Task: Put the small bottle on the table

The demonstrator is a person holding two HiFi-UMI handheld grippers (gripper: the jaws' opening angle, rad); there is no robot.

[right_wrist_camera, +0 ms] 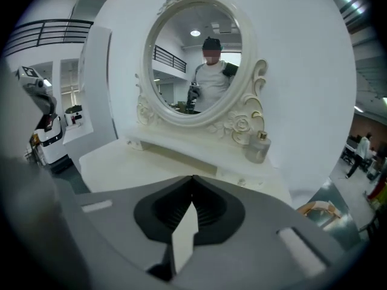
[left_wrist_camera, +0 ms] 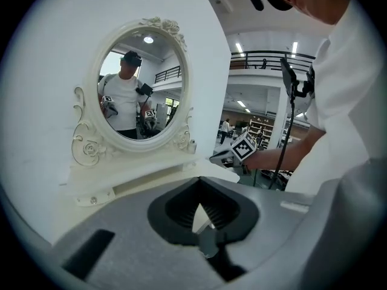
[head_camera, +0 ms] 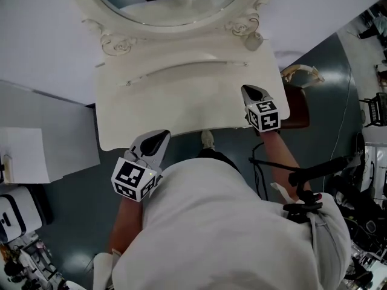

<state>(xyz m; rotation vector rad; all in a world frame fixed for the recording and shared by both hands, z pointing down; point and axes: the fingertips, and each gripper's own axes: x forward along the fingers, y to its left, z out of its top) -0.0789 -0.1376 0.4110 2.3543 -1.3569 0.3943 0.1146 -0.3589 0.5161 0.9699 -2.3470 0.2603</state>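
A small clear bottle (head_camera: 254,40) with a pale cap stands upright on the raised back shelf of the white dressing table (head_camera: 181,110), beside the mirror's right scroll. It also shows in the right gripper view as the bottle (right_wrist_camera: 260,147). My right gripper (head_camera: 248,90) hovers over the table's front right corner, well short of the bottle, shut with nothing between its jaws (right_wrist_camera: 192,180). My left gripper (head_camera: 161,136) is at the table's front edge on the left, its jaws (left_wrist_camera: 199,181) shut and empty.
An oval mirror (head_camera: 169,5) in a carved white frame rises behind the shelf. A brown seat (head_camera: 297,109) stands right of the table. A white cabinet (head_camera: 42,153) is on the left. A black stand (head_camera: 314,174) and cables crowd the right floor.
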